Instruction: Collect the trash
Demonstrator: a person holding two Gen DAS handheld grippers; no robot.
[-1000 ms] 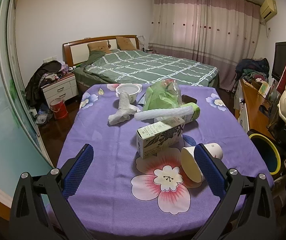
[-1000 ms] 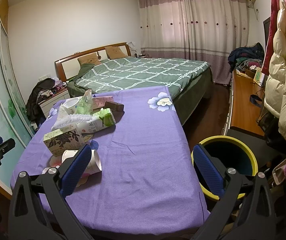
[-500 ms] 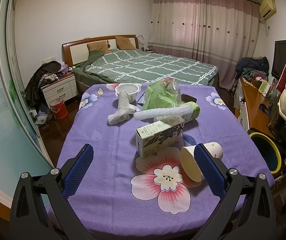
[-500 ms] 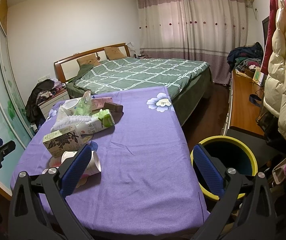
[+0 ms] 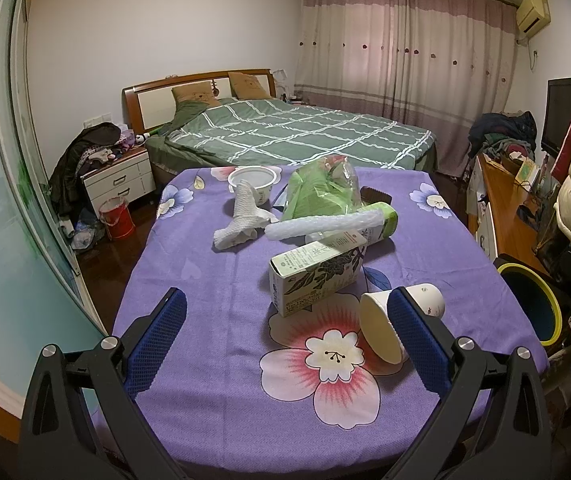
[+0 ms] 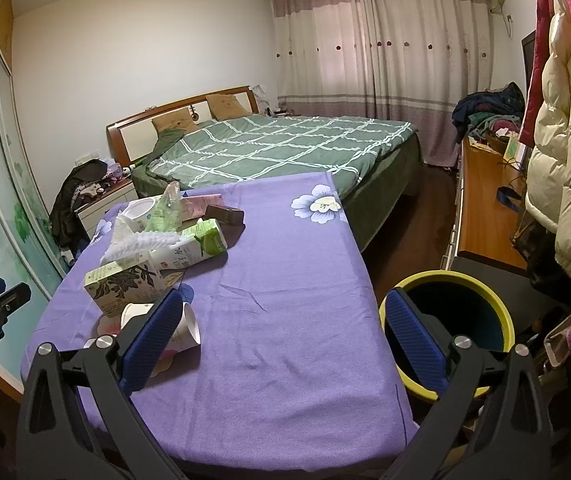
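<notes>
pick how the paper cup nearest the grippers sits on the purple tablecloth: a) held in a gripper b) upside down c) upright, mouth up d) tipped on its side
d: the paper cup lies on its side on the tablecloth, its open mouth facing the camera, touched by neither gripper.

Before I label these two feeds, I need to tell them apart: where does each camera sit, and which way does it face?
Left wrist: on the left gripper, near the table's end, facing the bed over the trash; open jaws show.
Right wrist: on the right gripper, at the table's right corner, beside the bin; open jaws show.
Shared: paper cup, floral box, bin.
</notes>
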